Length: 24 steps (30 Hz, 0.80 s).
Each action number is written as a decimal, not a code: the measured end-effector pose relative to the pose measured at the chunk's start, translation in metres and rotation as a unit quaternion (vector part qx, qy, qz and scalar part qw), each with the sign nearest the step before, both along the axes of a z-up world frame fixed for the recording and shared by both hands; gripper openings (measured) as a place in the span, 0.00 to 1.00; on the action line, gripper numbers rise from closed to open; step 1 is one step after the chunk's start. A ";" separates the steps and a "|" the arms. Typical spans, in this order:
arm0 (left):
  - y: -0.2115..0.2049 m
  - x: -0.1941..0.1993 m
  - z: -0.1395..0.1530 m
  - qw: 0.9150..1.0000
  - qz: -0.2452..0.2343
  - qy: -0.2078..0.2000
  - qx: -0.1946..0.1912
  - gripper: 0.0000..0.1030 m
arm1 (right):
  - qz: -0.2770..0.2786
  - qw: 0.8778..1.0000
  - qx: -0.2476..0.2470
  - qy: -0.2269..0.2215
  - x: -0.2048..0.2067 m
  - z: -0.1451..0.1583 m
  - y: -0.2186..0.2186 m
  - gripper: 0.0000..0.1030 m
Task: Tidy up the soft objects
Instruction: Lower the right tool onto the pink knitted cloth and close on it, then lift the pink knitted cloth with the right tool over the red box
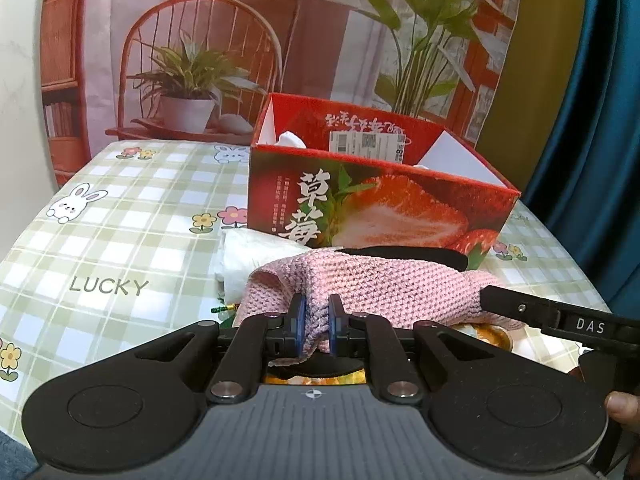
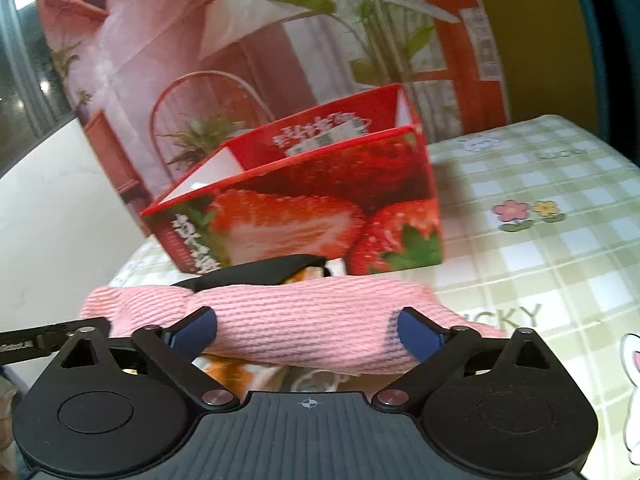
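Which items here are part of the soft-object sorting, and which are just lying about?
In play:
- pink knitted cloth, pinched in the left claw
- right claw, open around it
- strawberry box
- white crumpled cloth
- black fabric piece

Lying about:
- checked bunny tablecloth
- printed backdrop

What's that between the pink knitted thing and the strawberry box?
A black fabric piece lies between the pink knitted cloth and the strawberry box, touching the cloth; both wrist views show it.

Printed backdrop behind a checked desk

The backdrop (image 1: 224,40) shows a rattan chair, potted plants and a lamp; the green plaid desk (image 1: 120,208) lies before it, a blue curtain (image 1: 592,120) at its right, white wall left.
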<state>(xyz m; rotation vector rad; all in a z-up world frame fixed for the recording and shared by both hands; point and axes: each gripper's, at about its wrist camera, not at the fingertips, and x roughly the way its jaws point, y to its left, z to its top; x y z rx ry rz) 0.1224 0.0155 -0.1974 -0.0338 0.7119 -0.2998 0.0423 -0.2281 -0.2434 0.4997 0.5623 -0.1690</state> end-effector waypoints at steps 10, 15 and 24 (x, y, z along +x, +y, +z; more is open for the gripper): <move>0.000 0.002 -0.005 1.000 0.000 0.009 0.004 0.13 | 0.022 0.999 0.042 -0.008 0.004 -0.007 -0.002 0.69; -0.001 0.002 -0.006 1.000 0.002 0.013 0.001 0.14 | 0.031 0.997 0.062 -0.014 0.003 -0.008 -0.003 0.57; -0.002 0.002 -0.007 1.000 0.004 0.017 0.001 0.14 | 0.035 0.998 0.038 -0.022 -0.001 -0.001 0.006 0.36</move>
